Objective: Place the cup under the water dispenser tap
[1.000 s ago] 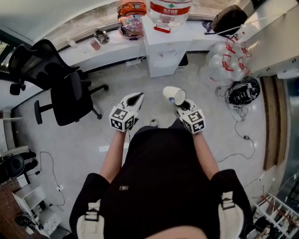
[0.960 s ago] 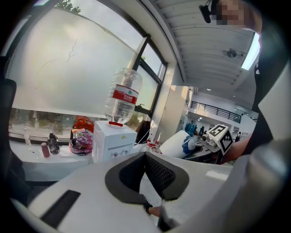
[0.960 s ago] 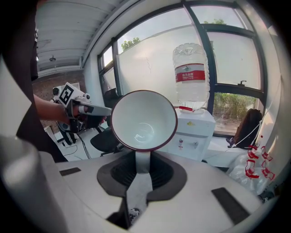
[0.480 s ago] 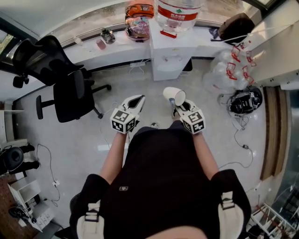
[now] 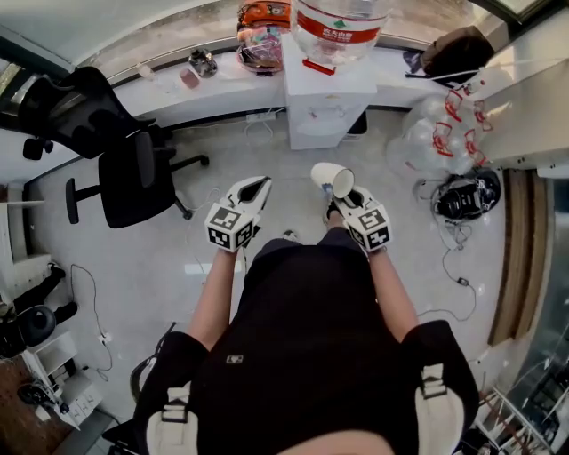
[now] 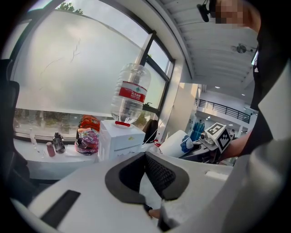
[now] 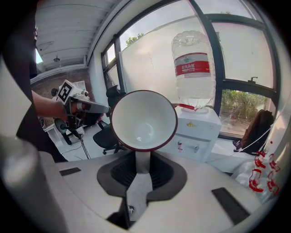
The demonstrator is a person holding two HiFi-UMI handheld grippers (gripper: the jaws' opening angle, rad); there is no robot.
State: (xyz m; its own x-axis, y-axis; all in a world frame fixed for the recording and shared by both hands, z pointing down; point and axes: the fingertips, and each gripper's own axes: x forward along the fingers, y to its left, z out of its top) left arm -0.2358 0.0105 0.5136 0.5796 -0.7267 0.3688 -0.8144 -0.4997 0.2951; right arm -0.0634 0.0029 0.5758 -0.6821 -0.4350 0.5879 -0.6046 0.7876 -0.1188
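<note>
**Cup in the right gripper's grip, short of the dispenser**

Head view: A person in a black top holds both tools out over a pale floor (image 5: 267, 151). The right gripper (image 5: 345, 194) is clamped on a white cup (image 5: 327, 177), which lies on its side at the jaw tips with its mouth turned back toward the tool. The left gripper (image 5: 256, 185), just beside it on the left, carries nothing, and its tips are drawn together. Ahead of both tools, across bare floor, stands the white water dispenser (image 5: 329, 98) with a water bottle (image 5: 340, 27) upended on top, set against a long white counter (image 5: 222, 89). A black office chair (image 5: 124, 173) stands off to the left gripper's left.

Left gripper view: The two dark pads meet at their front edge with nothing between them. Beyond the tips and slightly left is the dispenser with its red-labelled bottle. A colourful orange bag (image 6: 88, 134) sits on the counter to the dispenser's left. To the tool's right the cup shows in the other gripper's jaws, with a blue mark on its side.

Right gripper view: The jaws are closed on a narrow white strip at the cup's underside, apparently its handle, and the cup stands up from them just past the tips. Its dark red rim and white inside face the camera. The dispenser's two taps (image 7: 179, 145) lie beyond the cup and to its right, well apart from it. The left gripper shows at this tool's left.
</note>
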